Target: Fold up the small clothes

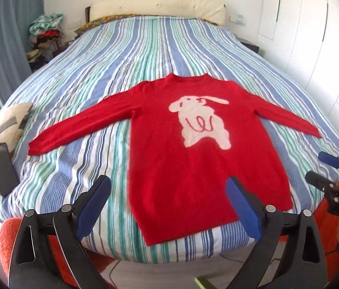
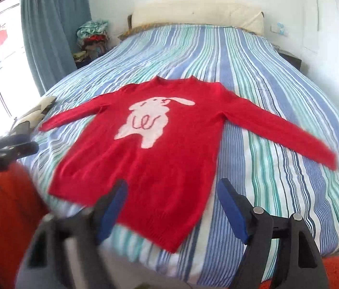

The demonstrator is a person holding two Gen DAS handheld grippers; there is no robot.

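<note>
A red sweater (image 1: 188, 149) with a white rabbit on its chest lies flat and face up on the striped bed, both sleeves spread out, hem towards me. It also shows in the right wrist view (image 2: 159, 159). My left gripper (image 1: 169, 204) is open and empty, hovering just short of the hem. My right gripper (image 2: 171, 207) is open and empty, over the hem's right part. The right gripper also shows at the right edge of the left wrist view (image 1: 335, 166). The left gripper shows blurred at the left edge of the right wrist view (image 2: 22, 144).
The bed (image 1: 145, 53) has a blue, green and white striped cover. A patterned cushion (image 1: 1, 130) with a dark phone (image 1: 3, 168) on it lies at the bed's left edge. A clothes pile (image 1: 46, 31) stands beyond. White wardrobe doors (image 1: 313, 36) stand on the right. An orange rug (image 1: 10, 236) lies below.
</note>
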